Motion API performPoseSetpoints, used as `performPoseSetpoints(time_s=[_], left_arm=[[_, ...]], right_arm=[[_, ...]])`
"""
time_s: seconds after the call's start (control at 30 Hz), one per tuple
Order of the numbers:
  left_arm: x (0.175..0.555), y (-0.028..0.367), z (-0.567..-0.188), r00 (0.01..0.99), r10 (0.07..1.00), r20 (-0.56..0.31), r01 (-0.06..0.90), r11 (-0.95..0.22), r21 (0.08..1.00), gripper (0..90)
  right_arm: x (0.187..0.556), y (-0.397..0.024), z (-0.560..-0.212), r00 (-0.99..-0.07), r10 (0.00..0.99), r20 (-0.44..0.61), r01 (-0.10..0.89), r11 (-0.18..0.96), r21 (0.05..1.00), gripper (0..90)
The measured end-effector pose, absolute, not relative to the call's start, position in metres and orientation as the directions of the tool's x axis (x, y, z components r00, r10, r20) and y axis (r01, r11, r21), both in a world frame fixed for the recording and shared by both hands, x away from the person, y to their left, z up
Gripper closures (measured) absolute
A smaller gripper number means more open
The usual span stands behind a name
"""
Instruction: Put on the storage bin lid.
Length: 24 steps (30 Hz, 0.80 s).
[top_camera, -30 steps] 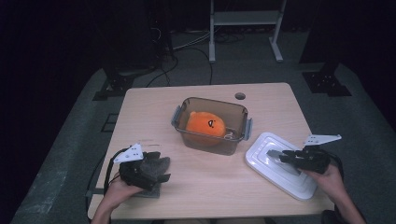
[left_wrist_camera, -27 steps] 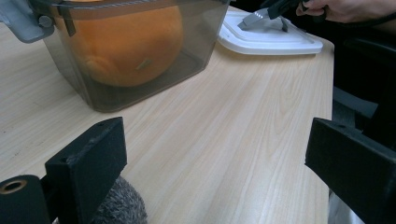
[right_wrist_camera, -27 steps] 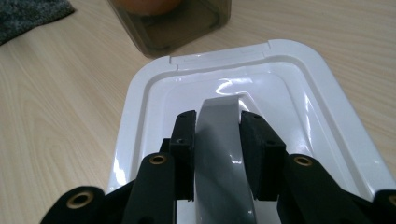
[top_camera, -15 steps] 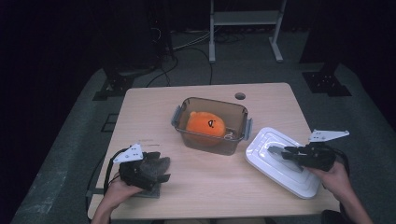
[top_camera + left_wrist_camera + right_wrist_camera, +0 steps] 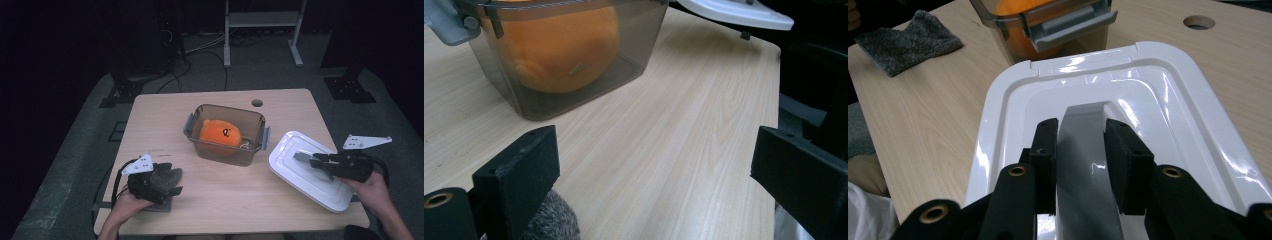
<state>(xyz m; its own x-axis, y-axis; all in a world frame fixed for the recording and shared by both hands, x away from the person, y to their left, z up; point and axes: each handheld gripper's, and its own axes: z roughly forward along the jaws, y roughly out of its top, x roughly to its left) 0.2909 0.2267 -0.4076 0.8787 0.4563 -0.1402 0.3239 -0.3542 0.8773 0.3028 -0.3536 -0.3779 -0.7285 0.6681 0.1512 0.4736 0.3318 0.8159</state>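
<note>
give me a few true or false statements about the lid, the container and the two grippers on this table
1. The right gripper has its fingers closed on the grey handle of the white plastic lid. True.
2. The white plastic lid sits on top of the clear brown plastic container. False: the lid is beside the container, at the table's right edge, and the container is open.
3. An orange round soft toy lies inside the container. True.
4. The left gripper is shut on the grey fuzzy cloth. False: its fingers stand wide apart with bare table between them; the cloth lies by it.
5. The light wooden table has a round hole near its far edge. True.
</note>
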Motion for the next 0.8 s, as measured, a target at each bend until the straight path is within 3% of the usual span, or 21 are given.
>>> performPoseSetpoints(time_s=[0.8], left_arm=[[0.291,0.229,-0.408,0.874,0.464,-0.145,0.330,-0.346,0.878,4.7]], right_arm=[[0.302,-0.334,-0.326,-0.789,0.602,0.125,0.401,0.350,0.847,66.5]])
